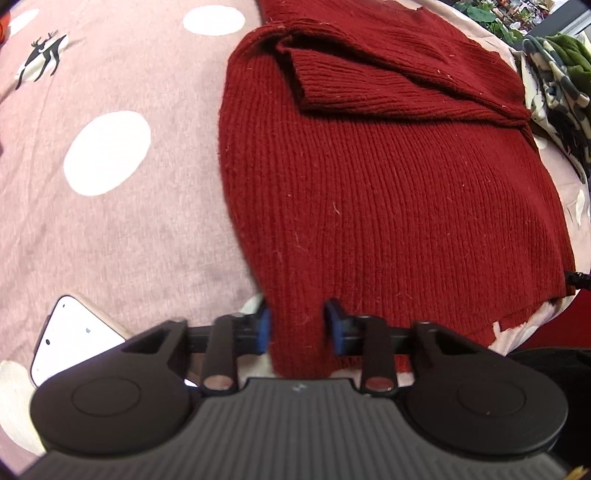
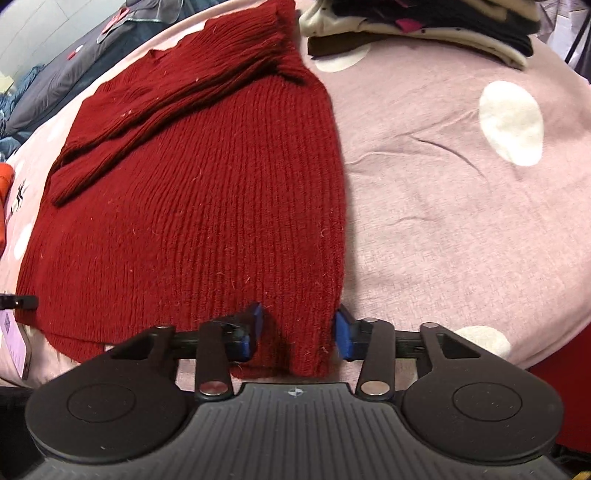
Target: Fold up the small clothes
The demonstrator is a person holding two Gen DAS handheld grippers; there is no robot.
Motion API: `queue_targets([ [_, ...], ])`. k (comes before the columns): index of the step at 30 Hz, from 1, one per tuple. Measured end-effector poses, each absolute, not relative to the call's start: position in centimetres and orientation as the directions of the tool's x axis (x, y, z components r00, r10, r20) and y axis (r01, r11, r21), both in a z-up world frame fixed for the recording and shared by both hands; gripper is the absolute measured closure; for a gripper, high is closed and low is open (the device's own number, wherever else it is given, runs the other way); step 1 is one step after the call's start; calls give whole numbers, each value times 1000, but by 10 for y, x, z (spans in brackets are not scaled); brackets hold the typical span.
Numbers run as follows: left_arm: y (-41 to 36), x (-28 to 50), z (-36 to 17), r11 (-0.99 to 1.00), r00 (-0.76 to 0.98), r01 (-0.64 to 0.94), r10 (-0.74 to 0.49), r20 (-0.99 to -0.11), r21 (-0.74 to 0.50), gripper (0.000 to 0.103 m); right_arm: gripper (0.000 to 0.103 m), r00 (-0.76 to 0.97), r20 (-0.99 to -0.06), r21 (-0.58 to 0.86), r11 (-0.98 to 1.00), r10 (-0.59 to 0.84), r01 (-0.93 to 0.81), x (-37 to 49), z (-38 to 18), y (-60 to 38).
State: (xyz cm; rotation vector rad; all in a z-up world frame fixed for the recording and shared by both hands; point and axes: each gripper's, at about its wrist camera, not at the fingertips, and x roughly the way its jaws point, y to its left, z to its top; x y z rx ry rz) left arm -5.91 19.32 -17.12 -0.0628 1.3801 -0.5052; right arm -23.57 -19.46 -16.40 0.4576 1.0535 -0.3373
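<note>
I see the red sweater [image 1: 388,192] lying flat on the pink spotted sheet [image 1: 129,221], both sleeves folded across its chest, a clothes pile [image 2: 424,26] past its far right corner and a phone [image 1: 74,332] near my left side. My left gripper [image 1: 297,325] sits at the near left hem corner, jaws apart with the knit running between the blue pads but not pinched. My right gripper [image 2: 298,330] straddles the near right hem corner the same way, pads spread with fabric bunched between them.
</note>
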Motion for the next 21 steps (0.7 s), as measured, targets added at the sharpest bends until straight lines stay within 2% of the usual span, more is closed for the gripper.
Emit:
queue_targets([
  [1, 192, -58, -171, 890, 98, 305, -382, -919, -338, 85, 70, 455, -890, 206, 860, -34, 467, -233, -164, -196],
  [3, 190, -58, -170, 890, 98, 304, -385, -918, -340, 86, 82, 449, -894, 219, 863, -10, 455, -230, -162, -200],
  [4, 190, -58, -169, 890, 98, 299, -388, -917, -345, 87, 84, 447, -895, 228, 861, 1, 455, -229, -161, -202],
  [11, 189, -45, -145, 884, 140, 241, -440, -887, -400, 88, 87, 504, -860, 306, 868, 75, 391, -220, -128, -200],
  [21, 170, 52, -80, 878, 380, 218, -478, -792, -425, 88, 88, 711, -696, 421, 861, 103, 287, -137, -54, -232],
])
